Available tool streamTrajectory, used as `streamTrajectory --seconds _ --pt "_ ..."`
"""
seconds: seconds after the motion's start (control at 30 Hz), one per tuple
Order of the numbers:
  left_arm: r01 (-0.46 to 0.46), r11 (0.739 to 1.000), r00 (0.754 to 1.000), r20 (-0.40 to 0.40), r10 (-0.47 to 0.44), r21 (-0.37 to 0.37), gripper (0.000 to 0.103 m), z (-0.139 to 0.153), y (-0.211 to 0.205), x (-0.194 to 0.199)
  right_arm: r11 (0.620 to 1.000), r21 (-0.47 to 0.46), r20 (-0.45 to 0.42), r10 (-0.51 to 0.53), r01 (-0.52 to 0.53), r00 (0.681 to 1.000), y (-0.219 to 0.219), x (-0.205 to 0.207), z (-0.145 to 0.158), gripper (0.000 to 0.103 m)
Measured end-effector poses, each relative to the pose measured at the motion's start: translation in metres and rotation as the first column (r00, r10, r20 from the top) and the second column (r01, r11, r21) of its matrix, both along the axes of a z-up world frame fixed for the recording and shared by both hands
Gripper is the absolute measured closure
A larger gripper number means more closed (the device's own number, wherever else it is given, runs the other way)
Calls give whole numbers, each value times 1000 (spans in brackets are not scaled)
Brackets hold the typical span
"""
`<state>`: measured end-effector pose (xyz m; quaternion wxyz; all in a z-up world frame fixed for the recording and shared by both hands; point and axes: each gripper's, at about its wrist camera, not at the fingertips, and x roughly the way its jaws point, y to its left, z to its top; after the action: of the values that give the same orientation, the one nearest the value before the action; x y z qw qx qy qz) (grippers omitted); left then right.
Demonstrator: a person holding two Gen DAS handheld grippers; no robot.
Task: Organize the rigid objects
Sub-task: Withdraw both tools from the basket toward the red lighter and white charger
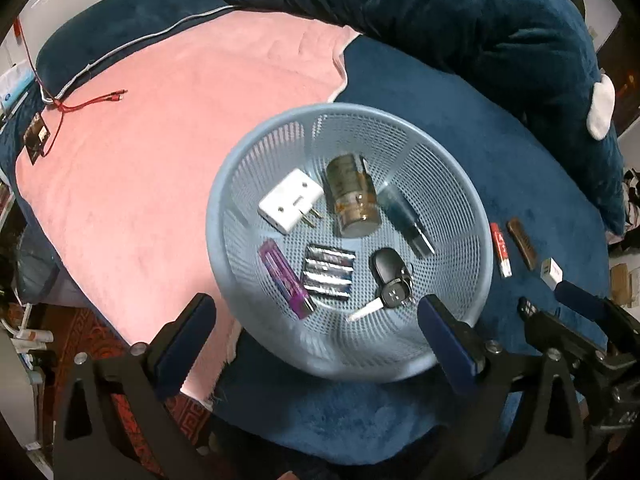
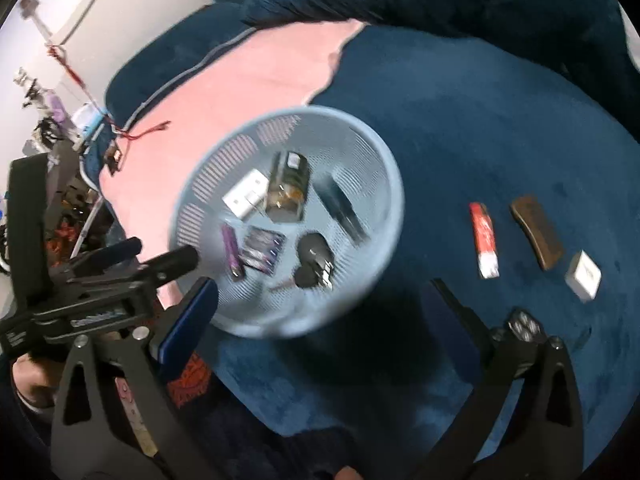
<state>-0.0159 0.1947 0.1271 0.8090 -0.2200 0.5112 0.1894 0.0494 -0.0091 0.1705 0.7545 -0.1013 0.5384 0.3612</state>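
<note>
A light blue mesh basket [image 1: 452, 184] [image 2: 384, 184] sits on the bed. It holds a white plug adapter [image 1: 290, 200], a round jar [image 1: 352, 196], a dark tube [image 1: 406, 216], a purple lighter [image 1: 284, 278], a battery pack [image 1: 329, 272] and car keys [image 1: 390, 278]. Right of the basket lie a red stick [image 2: 484, 240], a brown comb [image 2: 538, 236] and a white box [image 2: 583, 276]. My left gripper [image 1: 316, 332] is open and empty over the basket's near rim. My right gripper [image 2: 324, 312] is open and empty, near the basket's front.
A pink towel [image 1: 160, 120] covers the bed's left part, with a red cable [image 1: 92, 102] on it. A dark blue blanket [image 1: 480, 32] is heaped at the back. The bed's left edge drops to a cluttered floor [image 1: 28, 320].
</note>
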Motion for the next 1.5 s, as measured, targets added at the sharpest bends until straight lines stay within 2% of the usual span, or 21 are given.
streamTrajectory --seconds 0.57,1.0,1.5 --pt "59 998 998 -16 -59 22 2 11 -51 -1 994 -18 -44 -107 106 993 -53 3 -2 1" --pt "130 991 991 -28 -129 27 2 13 -101 15 986 -2 -56 -167 168 984 -107 5 -4 1" --pt "259 966 964 -53 -259 -9 2 -7 -184 58 942 -44 -94 -335 333 937 -209 24 -27 1"
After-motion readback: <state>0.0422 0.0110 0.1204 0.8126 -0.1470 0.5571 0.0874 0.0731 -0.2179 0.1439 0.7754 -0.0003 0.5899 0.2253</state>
